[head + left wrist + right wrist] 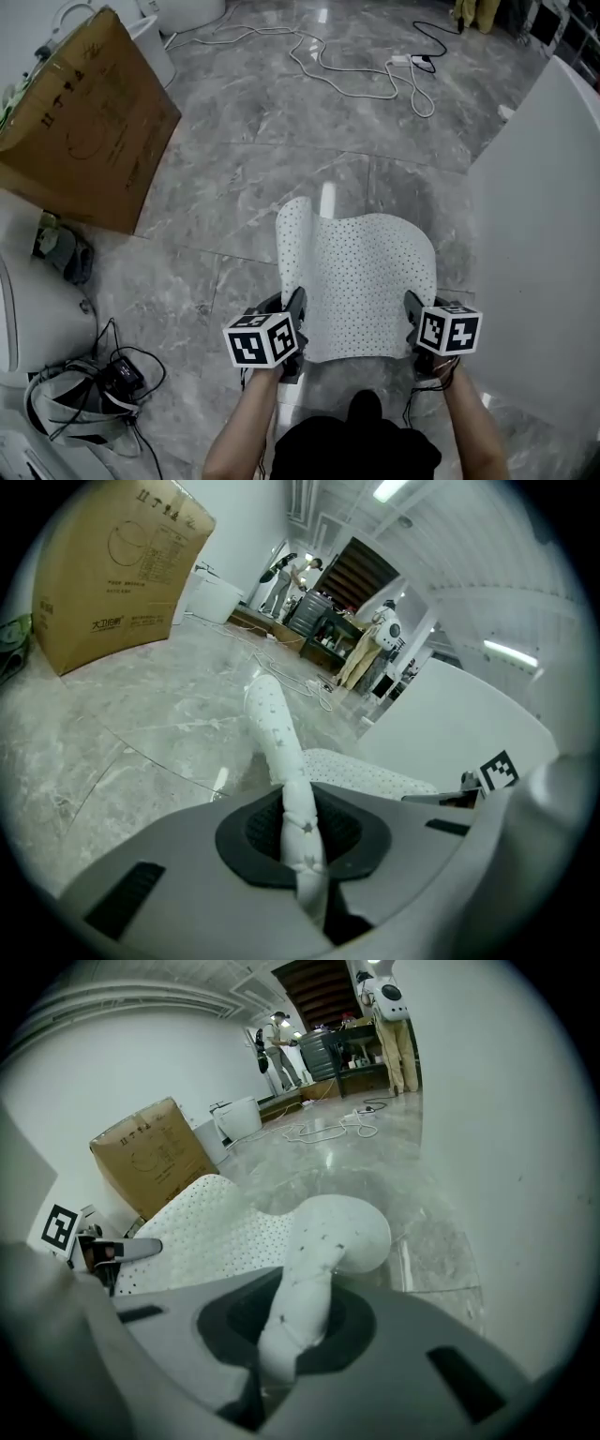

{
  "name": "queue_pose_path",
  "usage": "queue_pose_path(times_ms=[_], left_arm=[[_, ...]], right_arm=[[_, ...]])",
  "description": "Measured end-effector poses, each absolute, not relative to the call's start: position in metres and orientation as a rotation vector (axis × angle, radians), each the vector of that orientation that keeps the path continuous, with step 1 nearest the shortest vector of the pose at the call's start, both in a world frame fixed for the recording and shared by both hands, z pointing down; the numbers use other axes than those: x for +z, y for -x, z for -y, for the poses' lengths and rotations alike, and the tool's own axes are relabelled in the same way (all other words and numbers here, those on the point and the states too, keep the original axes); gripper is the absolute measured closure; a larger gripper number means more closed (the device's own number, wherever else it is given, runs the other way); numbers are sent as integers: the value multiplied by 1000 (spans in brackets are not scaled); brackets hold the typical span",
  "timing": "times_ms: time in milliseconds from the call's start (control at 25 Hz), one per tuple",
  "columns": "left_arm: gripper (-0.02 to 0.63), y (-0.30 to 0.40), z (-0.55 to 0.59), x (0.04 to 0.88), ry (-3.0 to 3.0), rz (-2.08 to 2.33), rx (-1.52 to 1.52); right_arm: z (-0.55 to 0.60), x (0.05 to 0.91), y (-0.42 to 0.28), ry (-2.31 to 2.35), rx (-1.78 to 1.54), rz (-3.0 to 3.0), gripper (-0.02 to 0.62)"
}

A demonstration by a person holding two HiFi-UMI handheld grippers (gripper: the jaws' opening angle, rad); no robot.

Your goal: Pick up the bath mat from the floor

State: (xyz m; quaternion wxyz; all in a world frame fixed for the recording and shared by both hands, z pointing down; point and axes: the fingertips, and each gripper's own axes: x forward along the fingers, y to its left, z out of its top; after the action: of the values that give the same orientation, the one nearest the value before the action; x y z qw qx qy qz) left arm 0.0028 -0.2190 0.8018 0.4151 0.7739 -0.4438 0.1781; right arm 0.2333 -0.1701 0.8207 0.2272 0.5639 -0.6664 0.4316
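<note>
Mat: one white, hole-dotted rubber bath mat (361, 277) hung in front of the person above the grey marble floor (216, 187); I could not tell whether its far end touched the floor.
Left grip: the left gripper (294, 319) had its fingers clenched on the near-left corner.
Right grip: the right gripper (412, 319) had its fingers clenched on the near-right corner.
Axis: the bath mat's length ran straight away from both sets of fingers, with neither hand nearer.
Count: one bath mat, two grippers, one corner each.

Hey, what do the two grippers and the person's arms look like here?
Both the left gripper and right gripper have grey moulded bodies, darker at the jaws, each topped by a white cube printed with black square markers. Thin black cable trails by the right wrist. The forearms are bare, no sleeves showing.
</note>
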Motion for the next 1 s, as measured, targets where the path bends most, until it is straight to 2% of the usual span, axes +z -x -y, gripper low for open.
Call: queue_pose_path(times_ms=[320, 1000], left_arm=[[588, 7, 192, 691, -1904, 1141, 521], [586, 68, 129, 364, -1840, 1214, 520]], right_arm=[[150, 707, -216, -1507, 1269, 1816, 571], [100, 379, -154, -1386, 1262, 1882, 571]])
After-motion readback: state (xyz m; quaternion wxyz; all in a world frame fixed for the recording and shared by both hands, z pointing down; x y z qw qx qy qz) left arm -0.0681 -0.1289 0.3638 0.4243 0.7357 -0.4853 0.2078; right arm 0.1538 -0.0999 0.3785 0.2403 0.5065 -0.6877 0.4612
